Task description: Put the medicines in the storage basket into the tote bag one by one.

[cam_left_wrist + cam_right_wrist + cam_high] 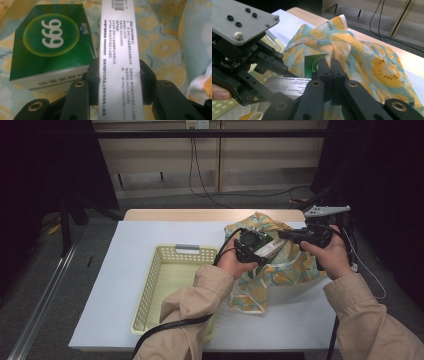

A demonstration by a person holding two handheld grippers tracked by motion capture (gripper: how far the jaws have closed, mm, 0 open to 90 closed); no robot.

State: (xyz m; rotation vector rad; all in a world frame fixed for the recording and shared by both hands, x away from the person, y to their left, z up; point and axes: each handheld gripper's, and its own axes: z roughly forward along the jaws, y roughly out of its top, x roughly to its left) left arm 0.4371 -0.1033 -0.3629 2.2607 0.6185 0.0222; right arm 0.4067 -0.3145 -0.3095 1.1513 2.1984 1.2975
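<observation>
The white table (150, 240) takes up most of the high view; on it, at about eight o'clock from the middle, a pale yellow basket (150, 290) lies empty, as far as can be seen past the sleeve; at two o'clock from the basket a fruit-print cloth bag (295, 265) sits slumped, its mouth turned toward the person.

A green box marked 999 (50, 47) is seen in the left gripper view inside the bag, at ten o'clock from the jaws, lying on the printed fabric; just beside it a silver box with black lettering (120, 57) is clamped across its narrow sides by the left gripper (119, 80), whose jaws are closed on it; in the high view that gripper (250, 247) is held at the bag's mouth.

The right gripper (331, 75) has its jaws pinched together on a fold of the bag's rim, at twelve o'clock from them, so that the mouth is kept lifted; in the high view it (300, 236) is found at three o'clock from the left one.

The step in hand is judged to be the drawing of the silver box out toward the basket. The grip is taken near one end of a long, smooth box; it could be twisted or slipped loose by its own overhang. If the fold is dragged out of the right jaws, the mouth could fall shut on the box; the green box could also be nudged and tipped deeper.
</observation>
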